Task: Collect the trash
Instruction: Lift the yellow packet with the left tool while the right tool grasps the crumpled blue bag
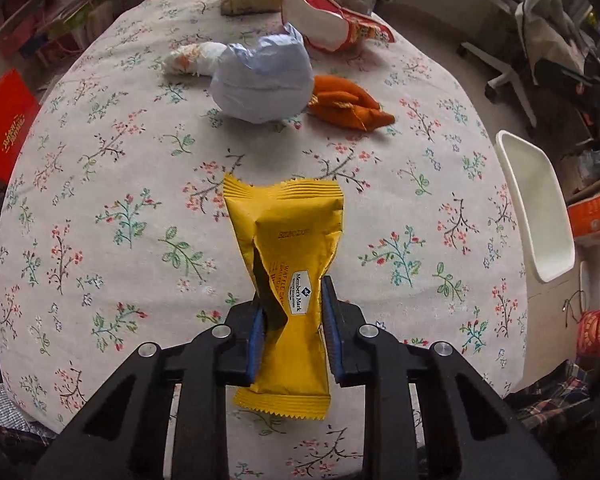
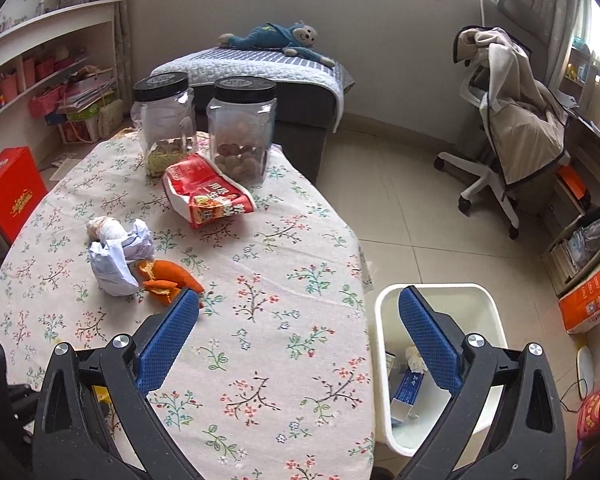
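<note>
- Jaws of the left gripper (image 1: 293, 332) are clamped on the yellow snack wrapper (image 1: 286, 276), pads pinching its lower half from both sides; the film creases and folds in between them.
- Right gripper (image 2: 298, 334) has its jaws spread wide with nothing between them, hanging over the bench edge and the white bin (image 2: 488, 300).
- Wrapper sits low over the bench (image 1: 120, 160), printed side up, serrated seals at both ends; whether it has left the cloth I cannot tell.
- Handling, my read: thin film, near weightless, looks empty or close to it. Soft, crumples rather than resists, a bit slick. A mid-body pinch like this one should hold; a hold at the seal edge could slip.
- Look: mustard yellow, white brand label with dark text, one dark fold down the left side where it has collapsed.
- Other trash on the bench: crumpled pale blue paper (image 1: 264, 80), orange wrapper (image 1: 346, 102) just beside it, torn red packet (image 1: 332, 24) further back near the jars (image 2: 242, 128).
- Bin stands on the floor just off the bench's right edge and already has scraps in it.
</note>
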The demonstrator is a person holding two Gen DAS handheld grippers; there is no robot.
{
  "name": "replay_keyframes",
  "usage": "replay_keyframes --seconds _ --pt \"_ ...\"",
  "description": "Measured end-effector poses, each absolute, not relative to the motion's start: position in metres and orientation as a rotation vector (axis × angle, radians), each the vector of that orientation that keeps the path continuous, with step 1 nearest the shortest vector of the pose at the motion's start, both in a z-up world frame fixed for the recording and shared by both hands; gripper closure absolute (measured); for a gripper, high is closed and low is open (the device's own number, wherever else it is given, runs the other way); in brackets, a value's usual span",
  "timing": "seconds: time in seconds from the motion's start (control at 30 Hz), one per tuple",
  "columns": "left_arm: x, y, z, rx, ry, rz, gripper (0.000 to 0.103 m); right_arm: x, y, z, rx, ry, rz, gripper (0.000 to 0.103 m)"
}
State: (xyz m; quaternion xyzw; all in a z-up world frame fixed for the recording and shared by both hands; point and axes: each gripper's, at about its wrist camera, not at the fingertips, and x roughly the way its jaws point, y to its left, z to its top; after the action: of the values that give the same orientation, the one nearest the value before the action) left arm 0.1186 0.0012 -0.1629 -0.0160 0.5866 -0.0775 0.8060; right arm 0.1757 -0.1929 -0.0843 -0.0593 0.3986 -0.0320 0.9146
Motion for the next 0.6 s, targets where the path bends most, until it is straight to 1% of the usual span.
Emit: replay_keyframes --seconds 0.13,0.3,0.43,0.57,0.6 --pt "0.143 0.047 -0.131 -0.069 1.177 -0.114 0.078 0.196 -0.155 -0.095 -0.157 0.849 0.06 0.007" --pt "0.186 0.096 -0.107 -0.147 1.092 -0.05 0.078 0.215 -0.105 -0.107 -0.177 0.867 0.192 0.007" --pt "0.196 0.128 -0.107 -0.246 1.083 -0.028 0.078 0.232 -0.07 -0.125 -0.193 0.909 0.232 0.007" --pt "0.2 0.138 -0.111 -0.284 1.092 -0.033 0.078 0.25 -0.048 -0.144 -0.164 0.954 0.244 0.007" --pt "0.201 0.14 -0.11 -0.276 1.088 -0.031 0.078 0.254 -0.044 -0.148 -0.152 0.968 0.248 0.01"
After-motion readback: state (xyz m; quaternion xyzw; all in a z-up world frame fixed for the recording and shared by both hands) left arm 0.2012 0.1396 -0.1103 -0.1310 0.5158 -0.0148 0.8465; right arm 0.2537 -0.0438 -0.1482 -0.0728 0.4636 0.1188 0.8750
